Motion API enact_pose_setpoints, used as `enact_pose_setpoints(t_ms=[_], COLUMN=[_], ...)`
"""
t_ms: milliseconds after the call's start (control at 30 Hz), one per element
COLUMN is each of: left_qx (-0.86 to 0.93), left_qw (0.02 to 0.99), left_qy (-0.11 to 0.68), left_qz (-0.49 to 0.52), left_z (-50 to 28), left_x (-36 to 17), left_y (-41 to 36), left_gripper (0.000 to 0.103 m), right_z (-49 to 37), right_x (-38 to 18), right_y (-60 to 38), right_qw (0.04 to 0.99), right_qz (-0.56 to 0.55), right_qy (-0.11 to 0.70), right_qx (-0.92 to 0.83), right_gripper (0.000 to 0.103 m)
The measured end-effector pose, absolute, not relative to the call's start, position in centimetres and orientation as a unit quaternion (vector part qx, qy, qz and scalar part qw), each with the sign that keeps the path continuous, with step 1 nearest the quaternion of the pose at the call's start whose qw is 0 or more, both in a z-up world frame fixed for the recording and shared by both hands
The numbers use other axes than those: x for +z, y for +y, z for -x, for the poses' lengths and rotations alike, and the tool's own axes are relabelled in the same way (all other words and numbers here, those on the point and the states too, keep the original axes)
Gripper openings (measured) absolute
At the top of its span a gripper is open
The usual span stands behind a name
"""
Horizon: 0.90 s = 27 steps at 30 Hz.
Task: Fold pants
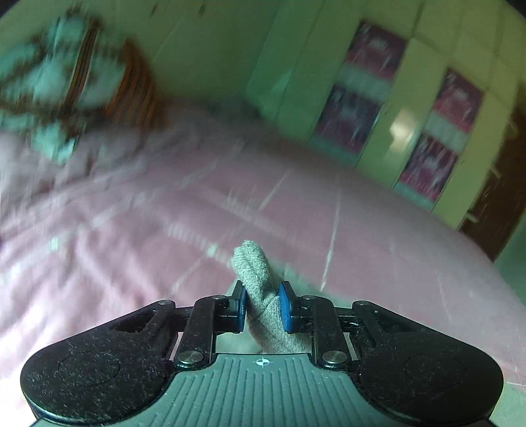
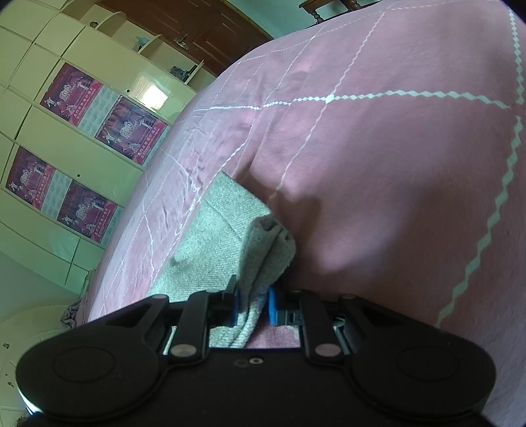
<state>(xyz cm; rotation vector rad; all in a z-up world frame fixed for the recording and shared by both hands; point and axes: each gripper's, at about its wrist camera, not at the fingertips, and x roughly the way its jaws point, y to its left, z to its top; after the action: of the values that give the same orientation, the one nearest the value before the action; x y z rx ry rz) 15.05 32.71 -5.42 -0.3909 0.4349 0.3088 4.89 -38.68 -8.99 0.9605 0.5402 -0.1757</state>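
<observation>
The pants [image 2: 213, 236] are a grey knit cloth, matt and coarse-grained, with a fuzzy nap where the fold bunches. The bedsheet [image 2: 378, 164] is thin pink woven cloth, matt and creased, with pale stitched zigzag lines across it. The left gripper [image 1: 262, 307] has matt black plastic arms speckled with lint, smooth blue pads [image 1: 285, 308], bright metal rivets and a ribbed grey plastic base. The right gripper [image 2: 253, 307] has the same black plastic, cleaner and faintly shiny. The cupboards [image 2: 39, 138] look glossy, painted pale yellow-green, and catch window glare; the posters [image 2: 70, 95] on them are printed paper. The door [image 2: 203, 29] is dark varnished wood.
</observation>
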Motion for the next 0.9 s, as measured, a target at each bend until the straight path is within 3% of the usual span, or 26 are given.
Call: enact_pose_setpoints(t_ms=[67, 133, 167, 300, 500, 667, 900], left_qx=[0.165, 0.185, 0.180, 0.198, 0.159, 0.180, 0.197], left_qw=[0.942, 0.913, 0.915, 0.923, 0.932, 0.891, 0.895], left_qy=[0.245, 0.345, 0.347, 0.316, 0.308, 0.413, 0.396], left_qz=[0.160, 0.112, 0.100, 0.090, 0.109, 0.059, 0.056], left_z=[-15.8, -17.5, -17.2, -15.1, -13.4, -15.9, -15.5], left_x=[-6.3, -9.1, -9.6, -7.5, -5.8, -9.8, -9.9], left_y=[32.3, 32.3, 32.2, 31.6, 29.2, 26.6, 26.0], left_gripper=[0.021, 0.022, 0.023, 0.043, 0.048, 0.064, 0.071], right_z=[-4.9, -4.9, -4.9, -4.9, -4.9, -4.8, -6.1], right_x=[-9.0, -9.0, -9.0, -9.0, -9.3, -9.3, -6.8], right_y=[-38.7, -38.7, -38.8, -38.9, -39.2, -39.3, -38.0], right_qw=[0.849, 0.848, 0.848, 0.848, 0.847, 0.845, 0.871], right_qz=[-0.455, -0.457, -0.457, -0.458, -0.462, -0.466, -0.390], right_qy=[0.256, 0.255, 0.255, 0.255, 0.252, 0.252, 0.281], right_qx=[-0.083, -0.083, -0.083, -0.079, -0.074, -0.070, -0.097], right_gripper=[0.013, 0.013, 0.013, 0.013, 0.013, 0.013, 0.016])
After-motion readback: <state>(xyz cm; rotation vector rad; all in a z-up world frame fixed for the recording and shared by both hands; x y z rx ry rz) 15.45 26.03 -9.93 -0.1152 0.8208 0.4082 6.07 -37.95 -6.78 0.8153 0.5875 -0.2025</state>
